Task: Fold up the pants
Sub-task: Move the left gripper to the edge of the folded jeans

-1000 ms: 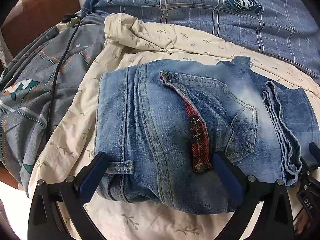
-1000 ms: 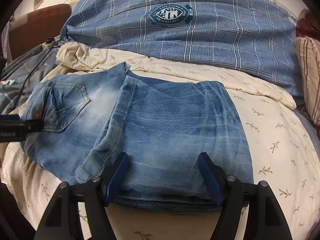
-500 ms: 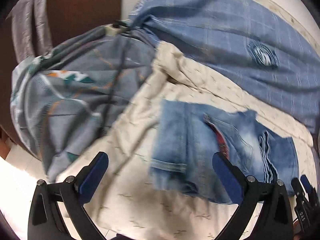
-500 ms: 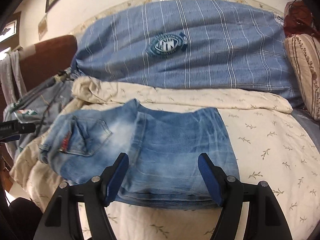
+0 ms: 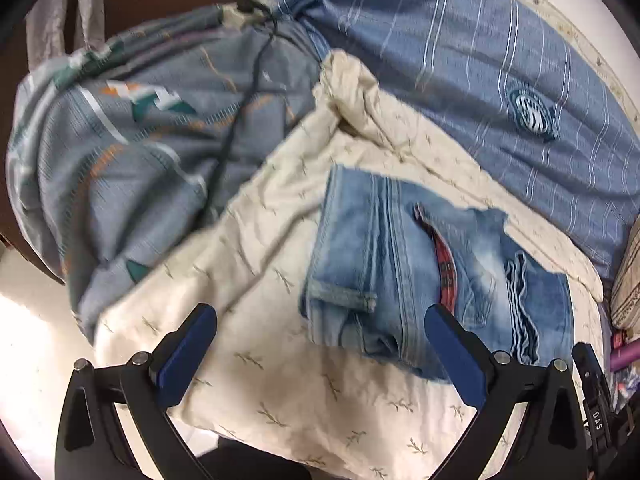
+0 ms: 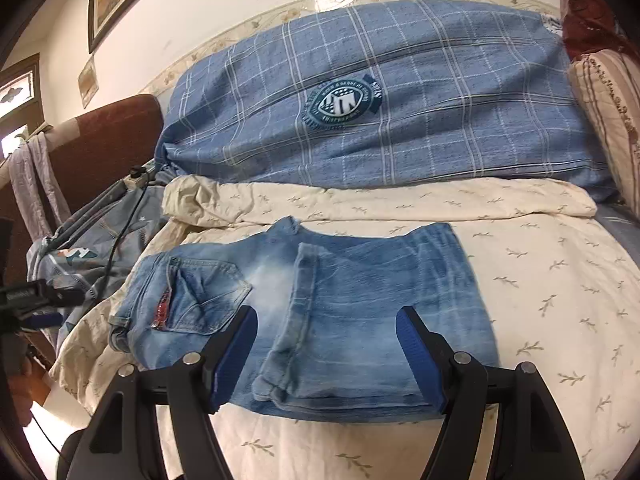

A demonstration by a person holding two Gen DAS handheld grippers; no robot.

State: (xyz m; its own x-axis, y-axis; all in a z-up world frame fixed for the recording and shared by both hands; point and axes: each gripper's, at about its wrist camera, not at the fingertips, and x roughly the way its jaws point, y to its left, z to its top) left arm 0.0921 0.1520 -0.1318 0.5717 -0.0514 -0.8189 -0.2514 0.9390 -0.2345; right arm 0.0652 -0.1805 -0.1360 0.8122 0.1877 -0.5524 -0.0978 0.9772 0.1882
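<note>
Jeans (image 6: 340, 312) lie folded on cream sheet (image 6: 540, 280); both tools, left (image 5: 320, 360) and right (image 6: 326, 356), gape wide, empty.

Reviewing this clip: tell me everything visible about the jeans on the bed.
The jeans are light blue, faded denim, folded into a compact, roughly rectangular bundle lying flat on the cream leaf-print sheet. A back pocket with a red plaid flap faces up at the left end; a belt loop shows at the waist, and a cuffed hem lies across the middle. Neither open gripper touches them.
</note>
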